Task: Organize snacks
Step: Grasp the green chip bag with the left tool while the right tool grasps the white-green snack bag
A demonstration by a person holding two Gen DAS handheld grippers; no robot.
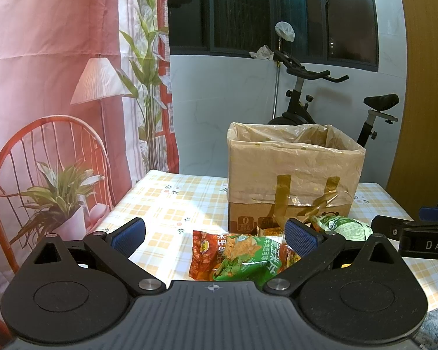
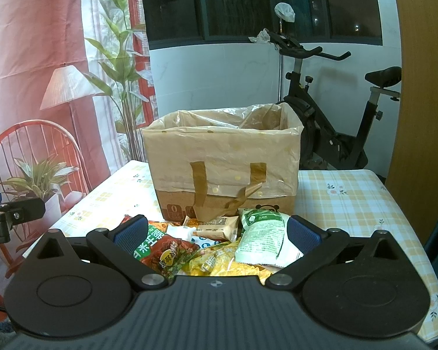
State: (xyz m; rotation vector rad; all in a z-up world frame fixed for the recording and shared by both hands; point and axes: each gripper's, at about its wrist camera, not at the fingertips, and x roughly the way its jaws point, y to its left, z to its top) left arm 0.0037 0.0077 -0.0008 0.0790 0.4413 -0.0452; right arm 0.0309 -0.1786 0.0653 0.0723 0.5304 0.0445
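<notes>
Both my hand-held grippers, left hand-held gripper (image 1: 214,234) and right hand-held gripper (image 2: 217,232), are spread wide; the green-and-white snack bag (image 2: 262,237) lies nearest my right one.

A room in a home, with a table set up near the window.

A checked floral tablecloth (image 2: 350,192), an exercise bike (image 2: 330,108) under a dark window (image 1: 271,11), and a printed backdrop (image 1: 52,87) showing lamp, chair and plants.

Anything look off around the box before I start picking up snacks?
The plastic liner on the cardboard box has loose tape strips peeling and curling off its front. Snack packets lie in a jumbled pile before it.
</notes>
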